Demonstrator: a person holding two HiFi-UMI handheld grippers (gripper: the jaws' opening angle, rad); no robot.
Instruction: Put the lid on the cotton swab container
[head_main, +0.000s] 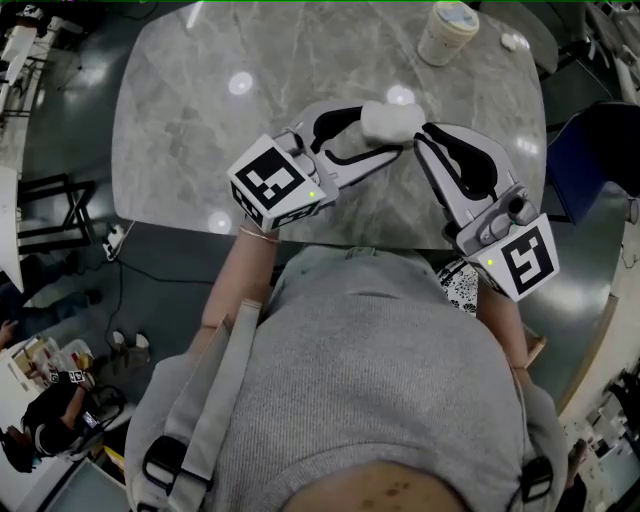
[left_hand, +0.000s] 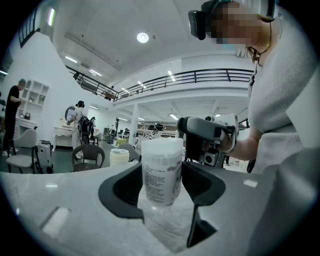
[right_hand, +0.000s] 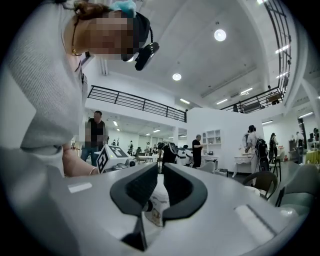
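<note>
The white cotton swab container (head_main: 392, 118) hangs over the near edge of the marble table (head_main: 180, 120), between both grippers. My left gripper (head_main: 385, 137) is shut on its body; in the left gripper view the labelled container (left_hand: 161, 172) stands upright between the jaws, with its white lid (left_hand: 162, 145) seated on top. My right gripper (head_main: 418, 136) comes in from the right, its jaws drawn narrow on the lid end. In the right gripper view the container (right_hand: 157, 207) shows below my right gripper (right_hand: 160, 182), with white plastic pinched between the pads.
A cream jar (head_main: 447, 32) and a small white object (head_main: 515, 41) sit at the table's far right. The same jar (left_hand: 119, 157) appears in the left gripper view, with chairs (left_hand: 87, 156) beyond the table. The person's torso fills the lower head view.
</note>
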